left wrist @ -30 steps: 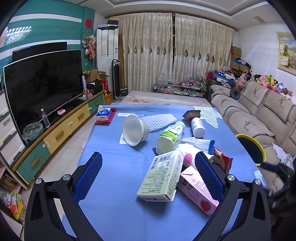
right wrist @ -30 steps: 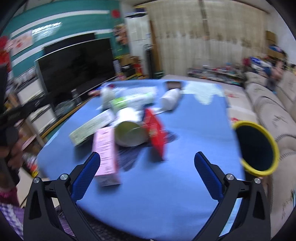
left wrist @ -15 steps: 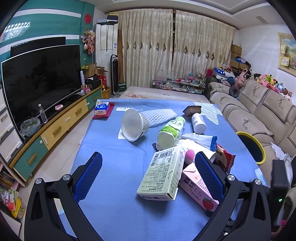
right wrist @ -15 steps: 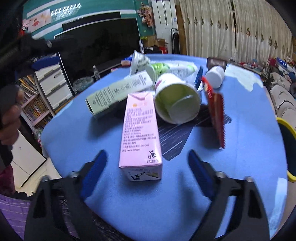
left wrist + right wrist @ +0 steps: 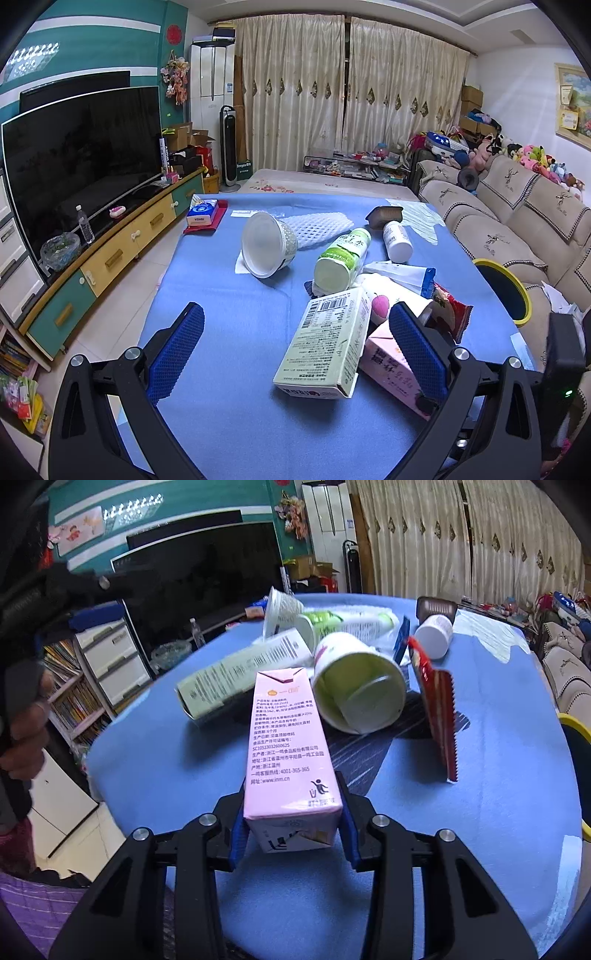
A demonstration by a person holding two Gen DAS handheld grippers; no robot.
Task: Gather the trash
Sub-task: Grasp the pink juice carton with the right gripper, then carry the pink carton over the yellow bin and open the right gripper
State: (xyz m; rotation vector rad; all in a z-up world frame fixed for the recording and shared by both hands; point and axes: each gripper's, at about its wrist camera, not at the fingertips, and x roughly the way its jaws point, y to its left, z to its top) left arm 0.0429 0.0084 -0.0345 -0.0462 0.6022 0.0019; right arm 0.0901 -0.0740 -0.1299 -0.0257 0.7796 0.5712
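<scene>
While closing on pink carton (image 5: 291,738), right gripper (image 5: 291,830) pads flanking it, risking crushing or toppling paper cup (image 5: 358,690).

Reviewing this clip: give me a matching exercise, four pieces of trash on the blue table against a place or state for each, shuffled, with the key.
Things:
1. pink carton
2. paper cup
3. red wrapper
4. white bottle

States:
A. lying on its side, open mouth toward the right wrist camera
B. between the closing jaws of the right gripper
C. farthest back, near the dark tray
D. standing on edge, right of the cup

Pairs: 1-B, 2-A, 3-D, 4-C
</scene>
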